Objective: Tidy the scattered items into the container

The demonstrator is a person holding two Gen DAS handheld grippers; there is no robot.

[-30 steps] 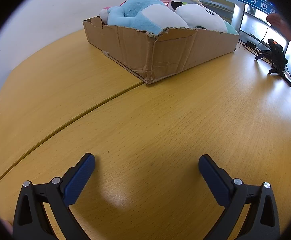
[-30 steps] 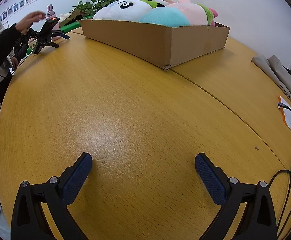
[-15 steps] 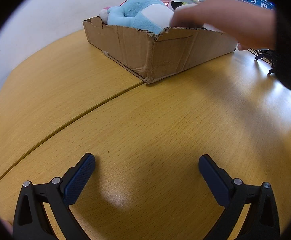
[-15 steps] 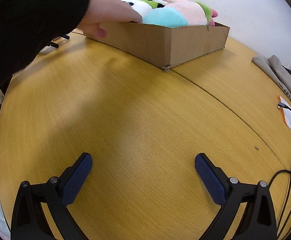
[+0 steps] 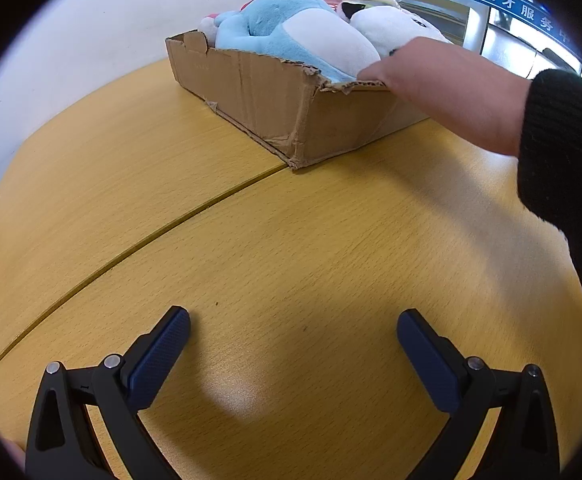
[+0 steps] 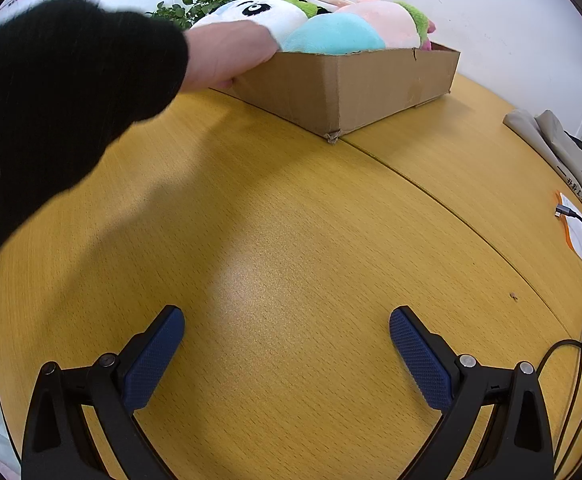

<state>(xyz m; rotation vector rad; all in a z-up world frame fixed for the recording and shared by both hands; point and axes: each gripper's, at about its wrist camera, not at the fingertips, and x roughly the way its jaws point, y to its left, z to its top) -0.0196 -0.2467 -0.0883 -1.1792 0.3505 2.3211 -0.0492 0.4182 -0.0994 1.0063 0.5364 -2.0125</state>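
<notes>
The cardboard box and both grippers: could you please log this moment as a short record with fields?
container: cardboard box on the wooden table
contents: plush toys piled above the rim, a panda plush among them
hand: bare hand in a black sleeve on the box's rim
left gripper: open, empty
right gripper: open, empty

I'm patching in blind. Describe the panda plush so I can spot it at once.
Find the cardboard box on the yellow table; it is heaped with soft toys. The panda plush sits at the box's left end in the right wrist view, right where a bare hand reaches in. It is the only white toy with a black eye patch; its neighbours are turquoise, pink and green.
</notes>
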